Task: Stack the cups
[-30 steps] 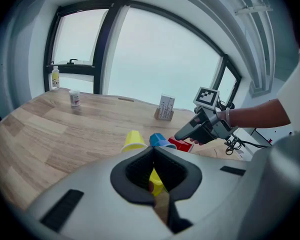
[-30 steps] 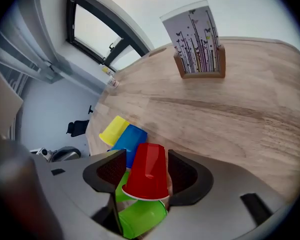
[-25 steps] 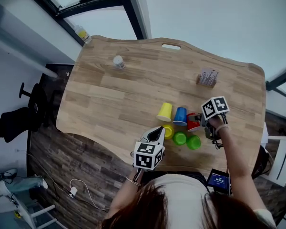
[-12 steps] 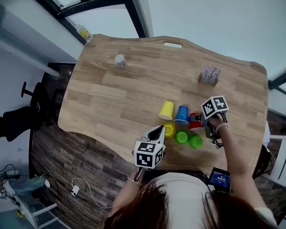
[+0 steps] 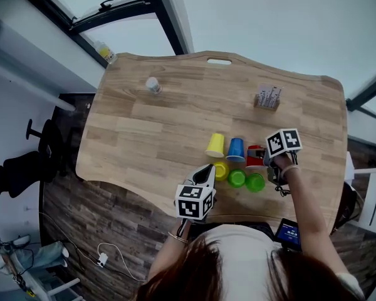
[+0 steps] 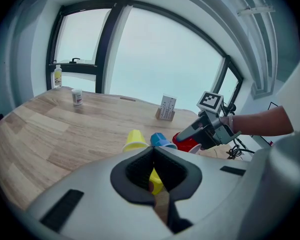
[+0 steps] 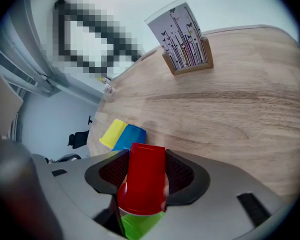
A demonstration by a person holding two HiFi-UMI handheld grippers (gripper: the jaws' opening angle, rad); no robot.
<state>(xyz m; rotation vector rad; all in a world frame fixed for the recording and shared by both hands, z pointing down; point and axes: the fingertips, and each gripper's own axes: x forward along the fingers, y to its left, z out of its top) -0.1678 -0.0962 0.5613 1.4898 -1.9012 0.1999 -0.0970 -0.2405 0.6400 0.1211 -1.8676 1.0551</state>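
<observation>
Red cup (image 5: 255,156): upside down on the desk (image 5: 150,130), third in a back row with a blue cup (image 5: 236,149) beside it and a tilted yellow cup (image 5: 216,145) beyond that. My right claw (image 7: 141,166) has it between the jaws. They have just been closing, and the pads lie against the cup's sides.

Front row, nearer to me: a second yellow cup (image 5: 221,170), a middle green cup (image 5: 237,179) and an end green cup (image 5: 255,182). The end green cup sits just in front of the red one and shows below its rim in the right gripper view.

My left claw (image 6: 153,169) hangs at the near edge of the desk, just beside the second yellow cup. Its jaws are pressed together with nothing pinched; the yellow behind them is that cup, apart from the pads.

Further out on the desk: a wooden card holder (image 5: 267,98) with printed cards toward the far right, and a small white container (image 5: 153,85) toward the far left, both well apart from the cups.
</observation>
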